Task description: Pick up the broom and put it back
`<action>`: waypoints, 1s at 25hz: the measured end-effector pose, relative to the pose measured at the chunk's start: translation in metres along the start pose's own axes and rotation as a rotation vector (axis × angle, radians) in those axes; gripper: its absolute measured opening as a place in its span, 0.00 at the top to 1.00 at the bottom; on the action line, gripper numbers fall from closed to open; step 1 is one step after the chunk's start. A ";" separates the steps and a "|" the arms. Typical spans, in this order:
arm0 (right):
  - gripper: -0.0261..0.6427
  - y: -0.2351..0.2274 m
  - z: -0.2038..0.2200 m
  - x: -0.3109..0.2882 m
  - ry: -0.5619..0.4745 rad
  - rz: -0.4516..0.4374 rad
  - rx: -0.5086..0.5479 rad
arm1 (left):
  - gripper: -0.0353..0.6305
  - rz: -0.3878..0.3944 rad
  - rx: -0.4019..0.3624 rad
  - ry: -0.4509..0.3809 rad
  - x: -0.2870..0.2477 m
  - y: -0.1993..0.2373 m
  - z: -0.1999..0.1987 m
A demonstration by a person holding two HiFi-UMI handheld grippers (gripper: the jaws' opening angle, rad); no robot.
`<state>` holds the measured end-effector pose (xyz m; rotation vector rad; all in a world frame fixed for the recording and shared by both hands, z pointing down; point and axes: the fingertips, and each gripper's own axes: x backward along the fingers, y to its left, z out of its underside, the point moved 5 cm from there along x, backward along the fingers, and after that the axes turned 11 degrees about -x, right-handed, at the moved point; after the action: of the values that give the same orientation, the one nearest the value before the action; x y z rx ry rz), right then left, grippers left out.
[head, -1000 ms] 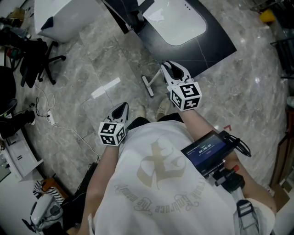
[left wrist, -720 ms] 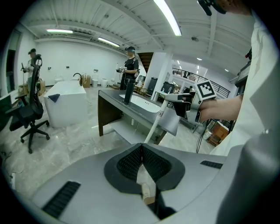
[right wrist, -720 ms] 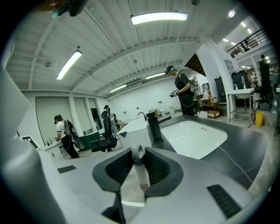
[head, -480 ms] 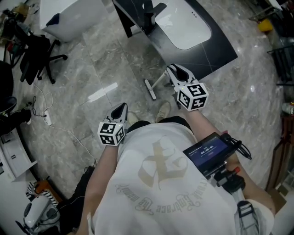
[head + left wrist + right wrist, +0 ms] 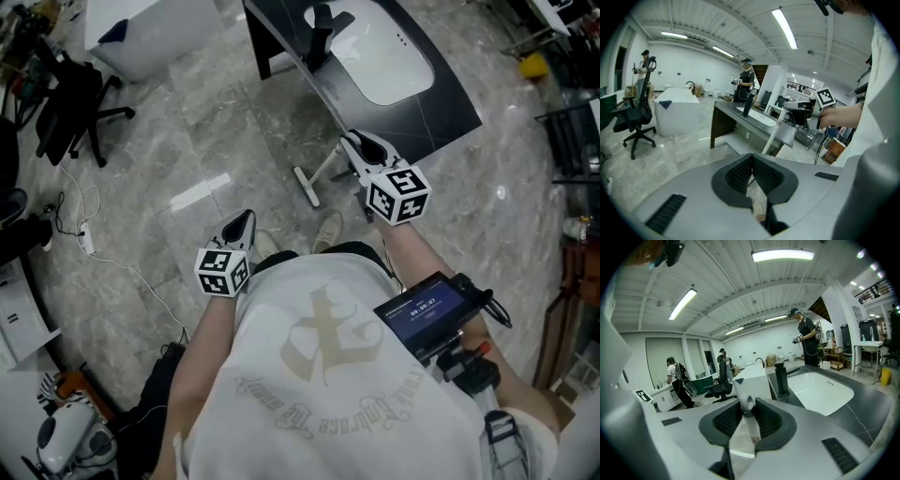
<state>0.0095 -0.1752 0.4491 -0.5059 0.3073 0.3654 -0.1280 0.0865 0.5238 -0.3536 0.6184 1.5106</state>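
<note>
The broom has a white handle (image 5: 328,167) and a narrow white head (image 5: 306,185) low over the grey floor, in front of the person's shoes. My right gripper (image 5: 353,142) is shut on the upper end of the handle. In the right gripper view the handle's tip (image 5: 750,425), with its hanging hole, stands between the dark pads. My left gripper (image 5: 247,217) hangs shut and empty to the left, apart from the broom. The left gripper view shows its pads closed tip to tip (image 5: 751,158), with the slanted handle (image 5: 775,135) beyond them.
A black counter (image 5: 441,89) with a white sink (image 5: 380,52) and a black tap (image 5: 322,21) lies just ahead. A white tub (image 5: 141,33), an office chair (image 5: 75,103) and a floor cable (image 5: 122,267) are on the left. Other people stand farther off.
The person has stepped toward the counter, and both grippers have travelled along. The right one has carried the broom with it and risen slightly. The grip has not changed.
</note>
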 end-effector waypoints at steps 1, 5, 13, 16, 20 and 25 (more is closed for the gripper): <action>0.82 0.002 -0.003 0.000 0.003 -0.003 0.002 | 0.93 0.000 0.003 -0.003 0.001 0.002 -0.001; 0.82 0.014 -0.017 0.000 0.004 -0.023 0.013 | 0.93 0.000 0.013 -0.017 0.006 0.008 0.001; 0.82 0.044 -0.047 0.001 -0.011 -0.090 0.027 | 0.93 0.016 -0.007 -0.050 0.019 0.016 0.001; 0.82 0.062 -0.055 -0.002 -0.030 -0.127 0.041 | 0.93 0.022 -0.025 -0.070 0.024 0.023 0.003; 0.82 0.081 -0.073 -0.005 -0.046 -0.176 0.062 | 0.93 0.027 -0.032 -0.087 0.031 0.029 -0.002; 0.82 0.098 -0.091 -0.016 -0.053 -0.239 0.073 | 0.93 0.007 -0.058 -0.104 0.041 0.040 -0.010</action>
<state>-0.0623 -0.1472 0.3390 -0.4544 0.2053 0.1352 -0.1707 0.1165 0.4980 -0.3154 0.4953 1.5458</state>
